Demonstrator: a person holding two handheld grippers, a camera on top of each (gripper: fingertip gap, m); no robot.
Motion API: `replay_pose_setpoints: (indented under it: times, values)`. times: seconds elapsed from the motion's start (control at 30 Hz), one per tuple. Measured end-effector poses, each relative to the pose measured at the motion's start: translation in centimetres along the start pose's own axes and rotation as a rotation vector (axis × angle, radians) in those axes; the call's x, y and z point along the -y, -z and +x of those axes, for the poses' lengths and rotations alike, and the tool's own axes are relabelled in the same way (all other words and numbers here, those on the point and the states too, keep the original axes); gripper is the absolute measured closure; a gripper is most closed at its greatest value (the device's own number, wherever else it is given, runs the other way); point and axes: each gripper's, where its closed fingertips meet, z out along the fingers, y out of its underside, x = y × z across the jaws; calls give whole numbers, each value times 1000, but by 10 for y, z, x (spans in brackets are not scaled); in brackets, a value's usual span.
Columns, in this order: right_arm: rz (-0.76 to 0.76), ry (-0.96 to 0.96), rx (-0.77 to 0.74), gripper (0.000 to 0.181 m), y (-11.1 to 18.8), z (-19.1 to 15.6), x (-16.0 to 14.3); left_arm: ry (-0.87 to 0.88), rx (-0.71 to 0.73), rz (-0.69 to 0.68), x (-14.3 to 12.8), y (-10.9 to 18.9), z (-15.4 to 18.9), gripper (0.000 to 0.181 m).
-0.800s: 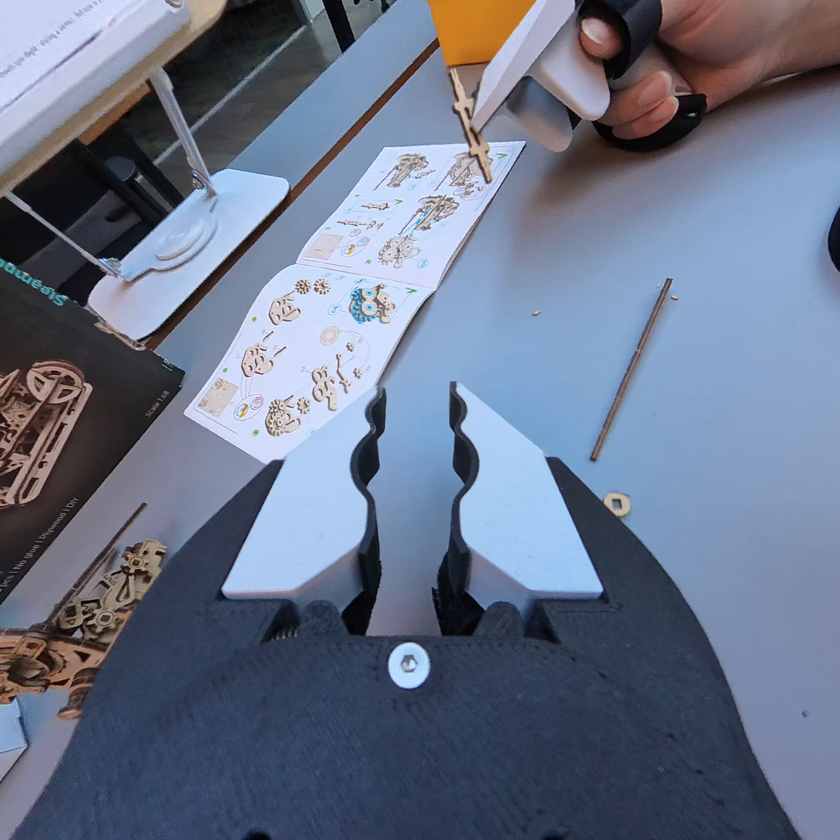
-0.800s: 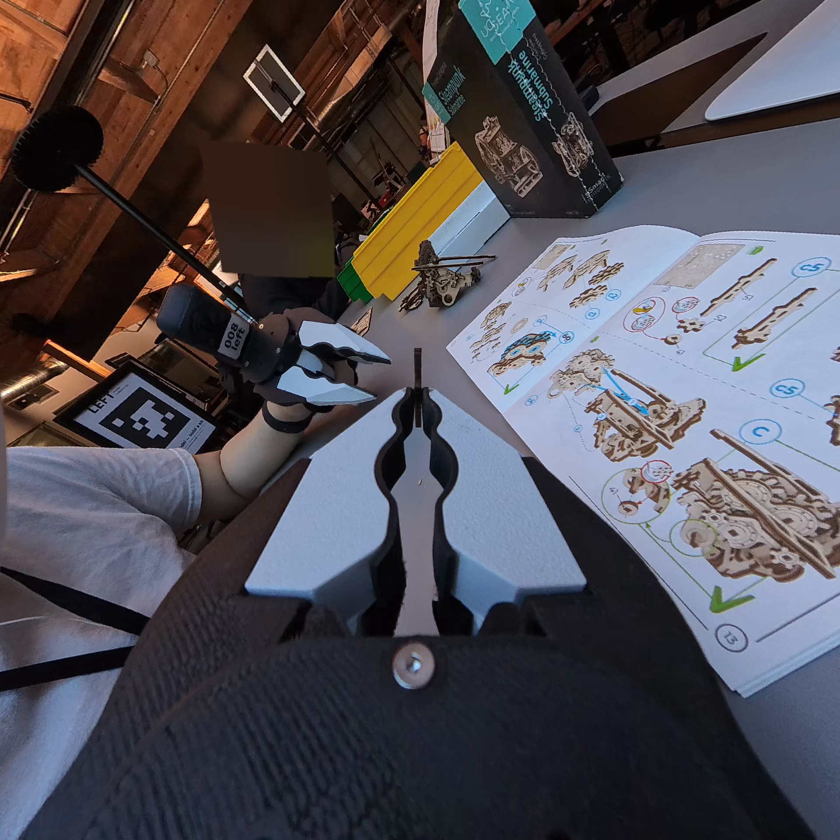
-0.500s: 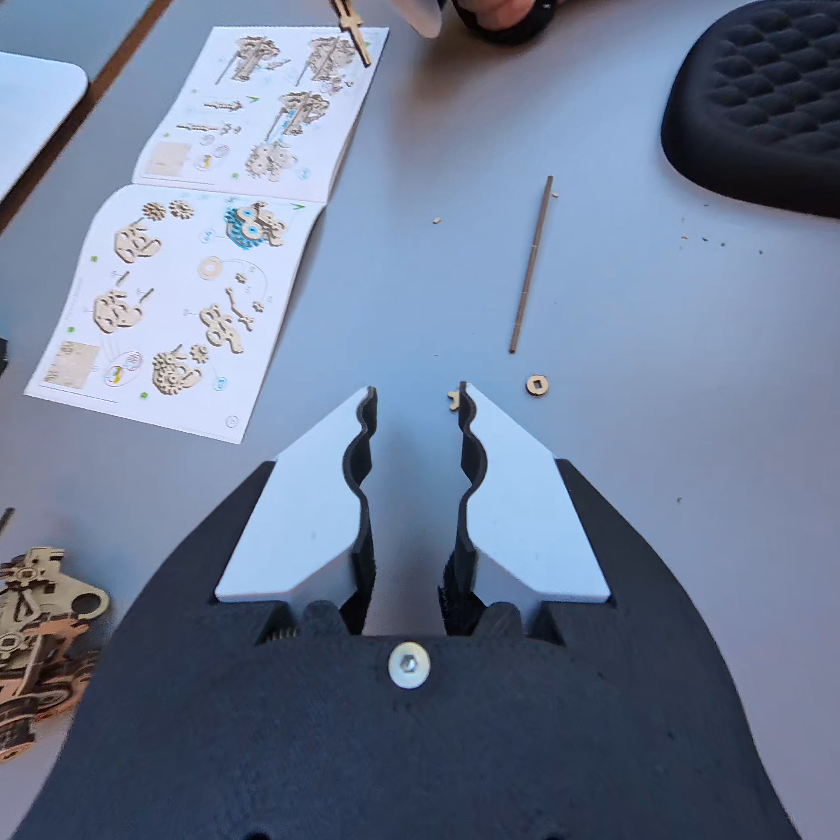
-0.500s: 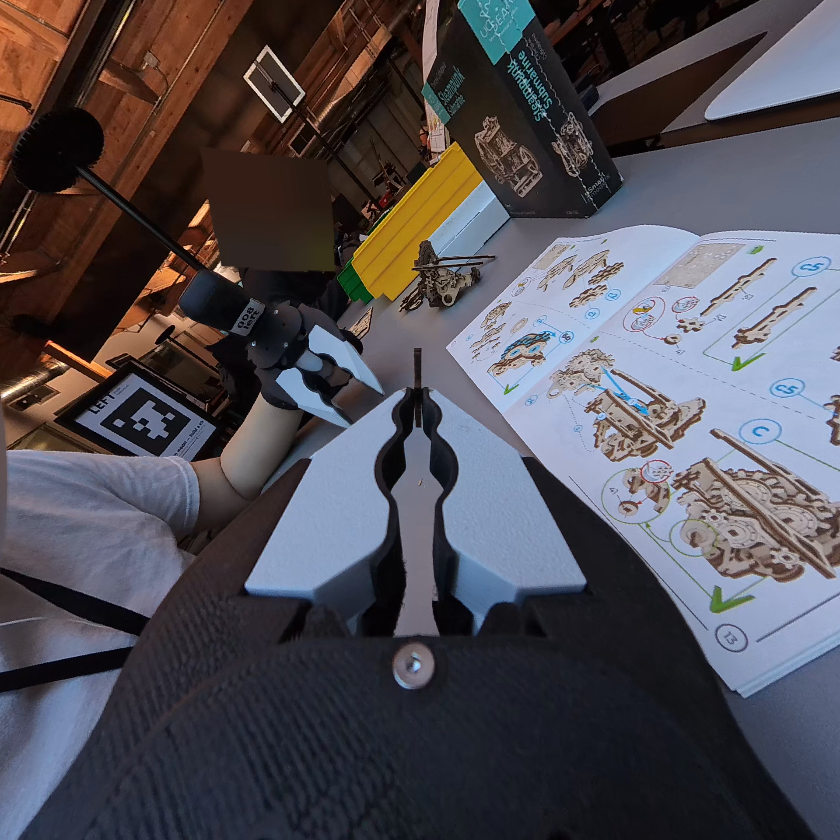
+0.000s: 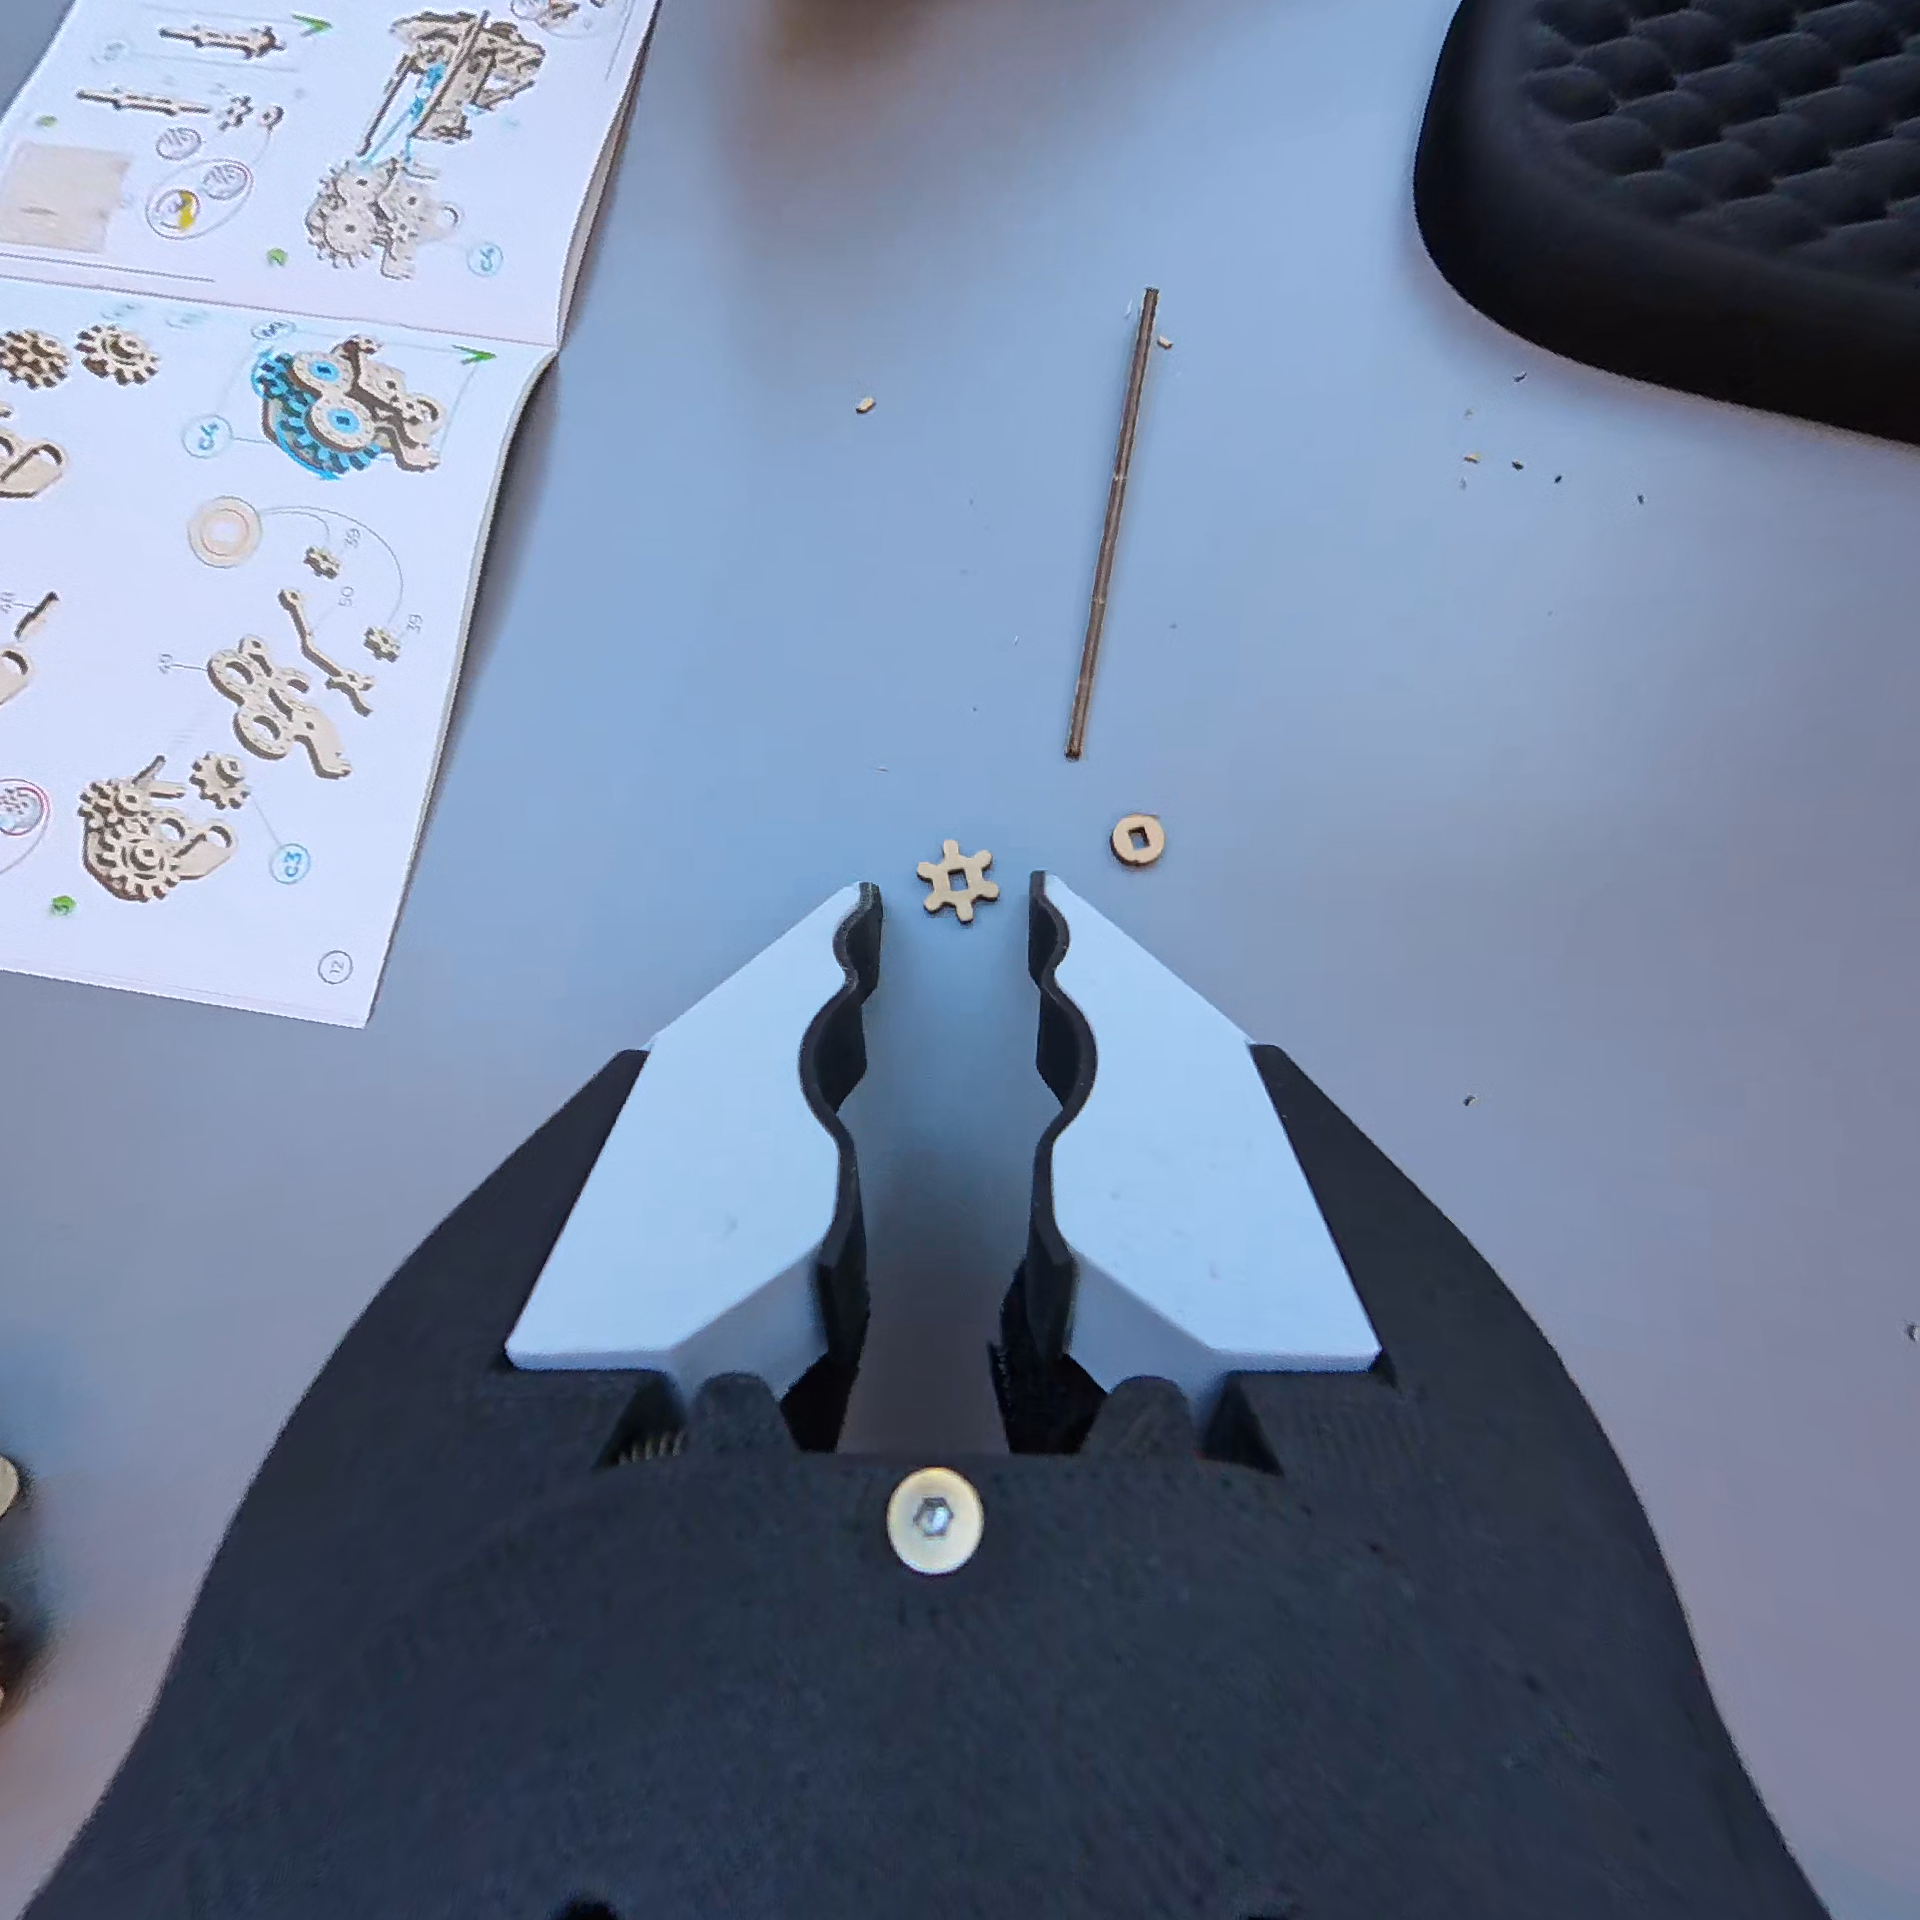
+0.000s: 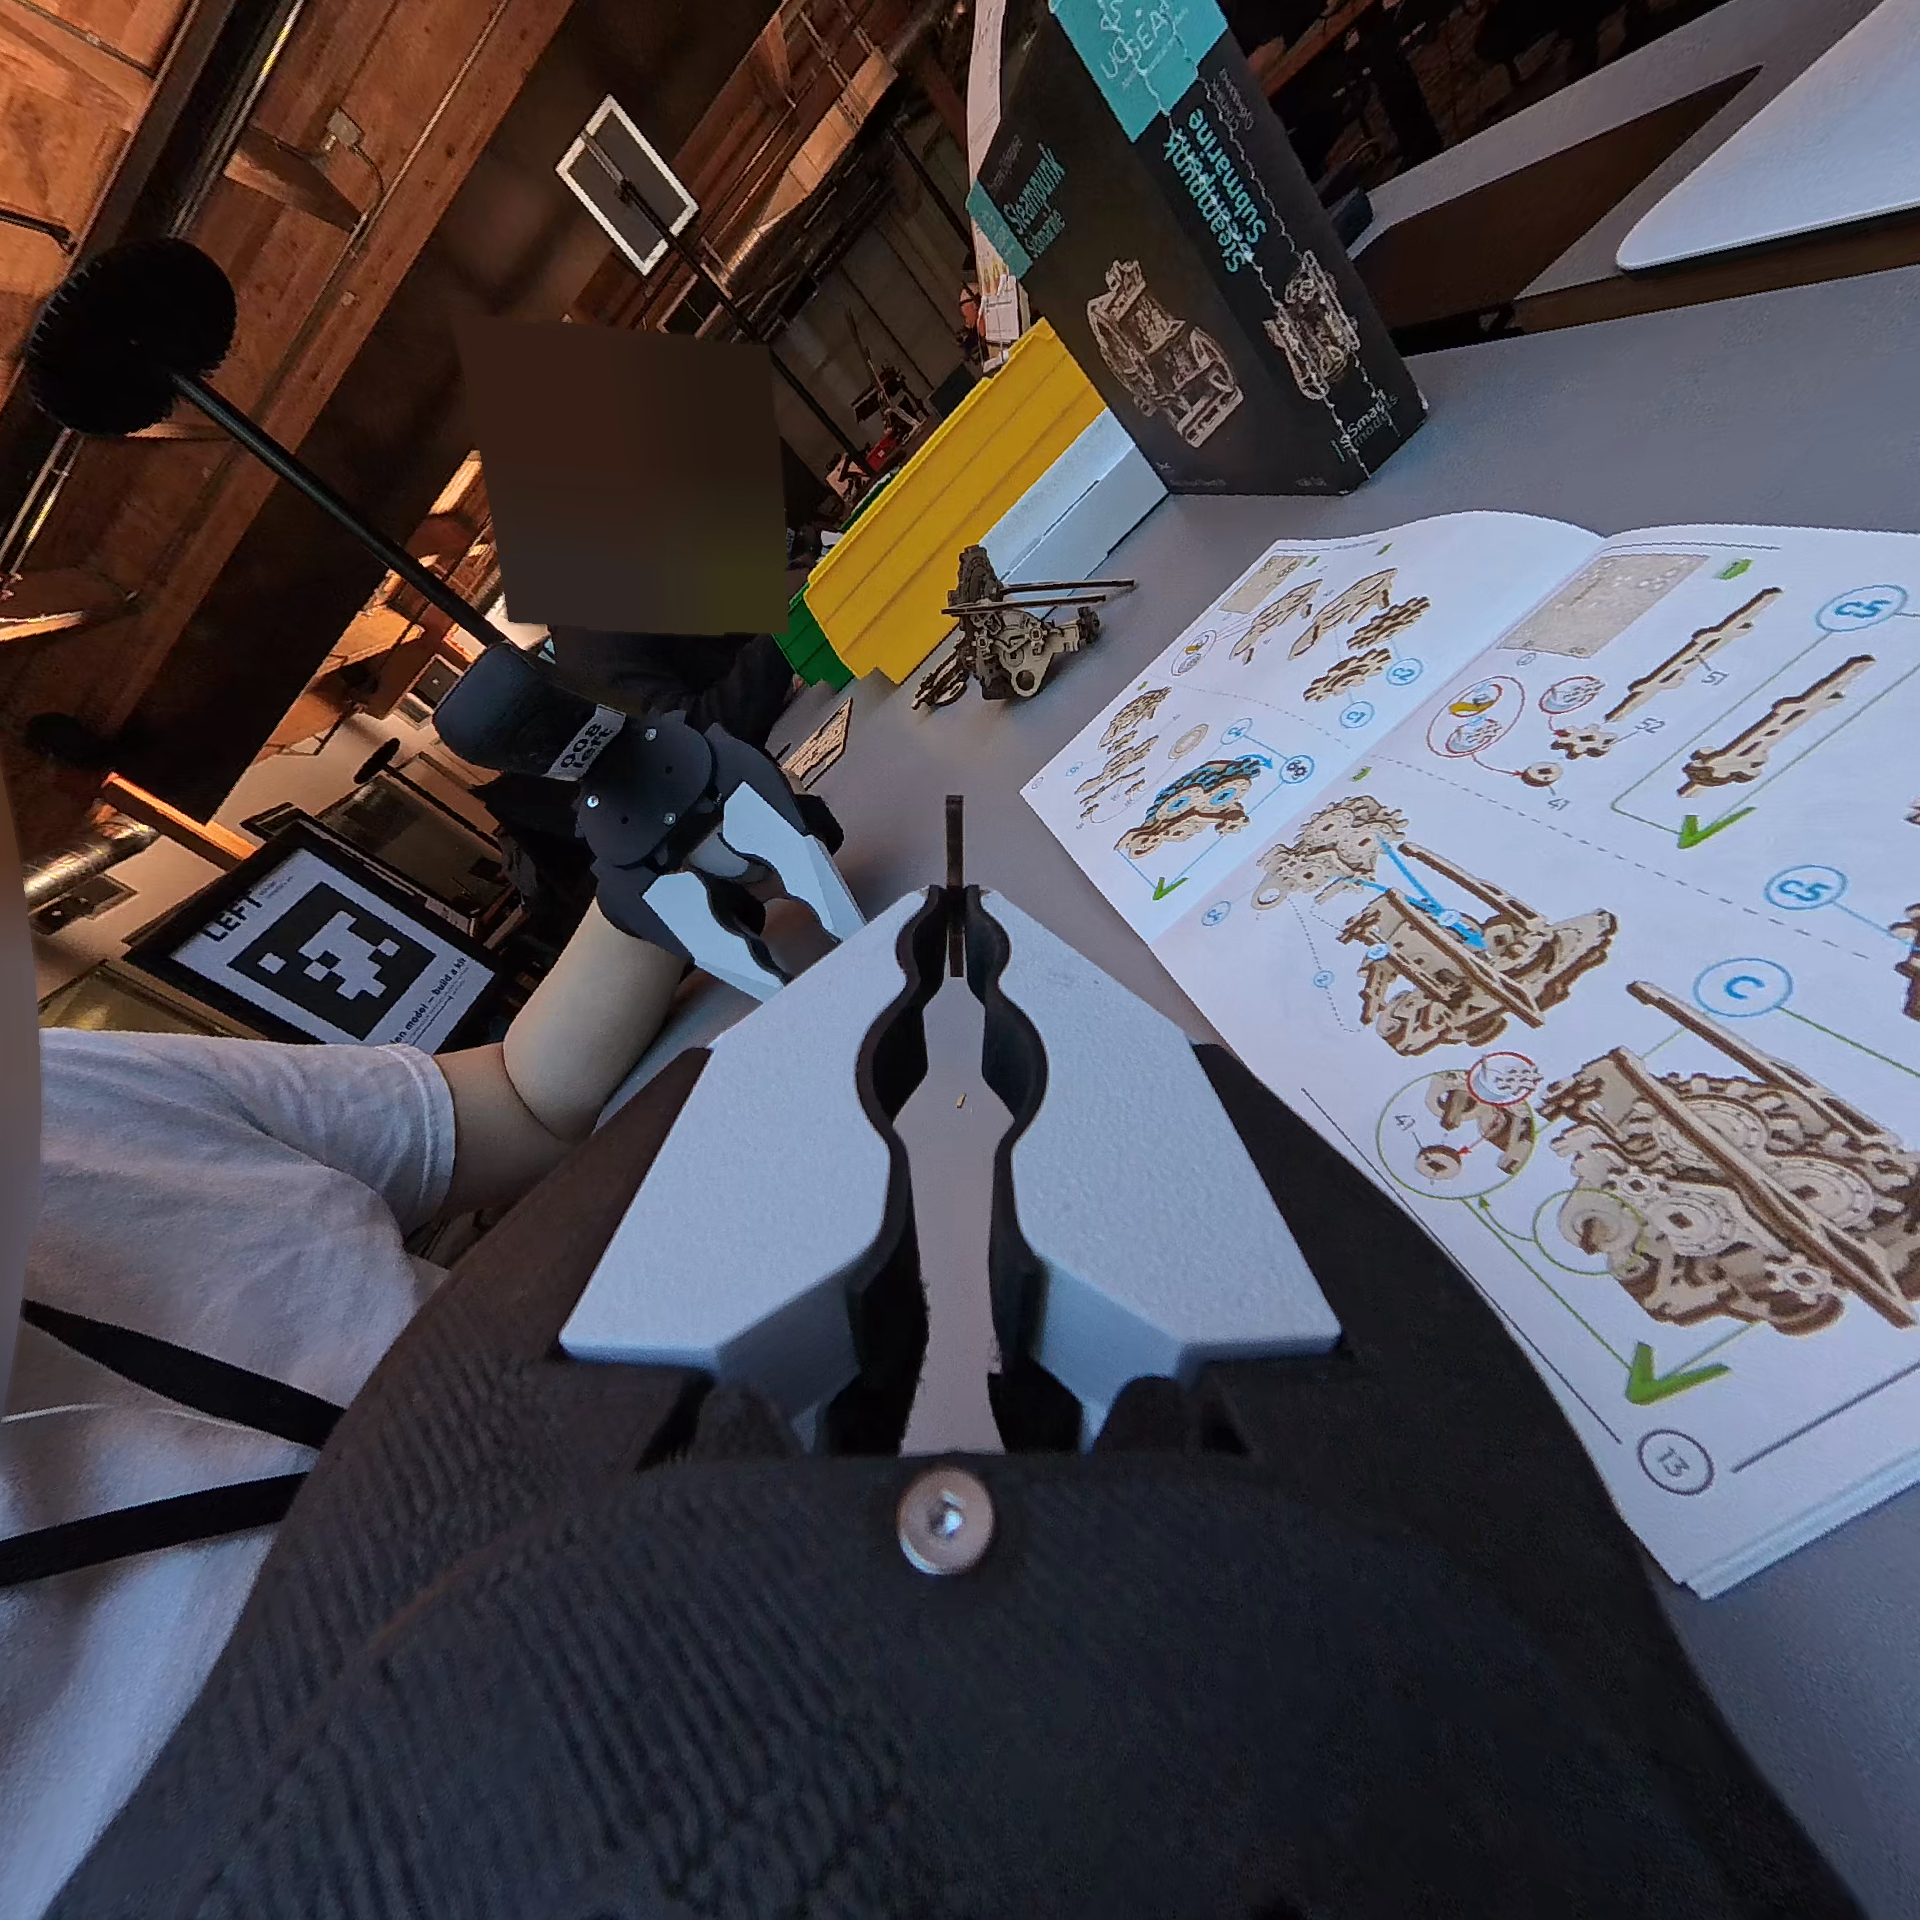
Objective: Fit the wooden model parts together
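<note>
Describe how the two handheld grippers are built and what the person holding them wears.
Each gripper, left and right, has a textured black body, a central silver screw and two pale grey fingers lined with wavy black pads. The person wears a white short sleeve.

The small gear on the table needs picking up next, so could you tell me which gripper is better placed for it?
Left. The left gripper is open and its fingers flank the gear lying on the table. The right gripper is shut on a thin wooden part, so it looks occupied.
</note>
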Motion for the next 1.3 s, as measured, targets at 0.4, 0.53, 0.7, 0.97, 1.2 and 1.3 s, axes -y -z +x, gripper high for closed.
replay_pose_setpoints:
  times: [0.4,0.53,0.7,0.97,1.2,1.3]
  values:
    - [1,-2,0,181,0,0,0,-11,64,-41,0,-1,-7,170]
    - [1,-1,2,181,0,0,0,-48,26,-22,8,-5,3,170]
    - [5,19,26,181,0,-5,0,-3,-43,105,33,-1,14,170]
    - [-26,215,201,181,-18,-76,-3,101,-156,216,63,-10,31,170]
    - [-256,382,209,181,-51,-112,-52,42,-125,250,74,-5,37,170]
    - [-290,399,178,181,-56,-110,-60,25,-107,232,73,-6,38,170]
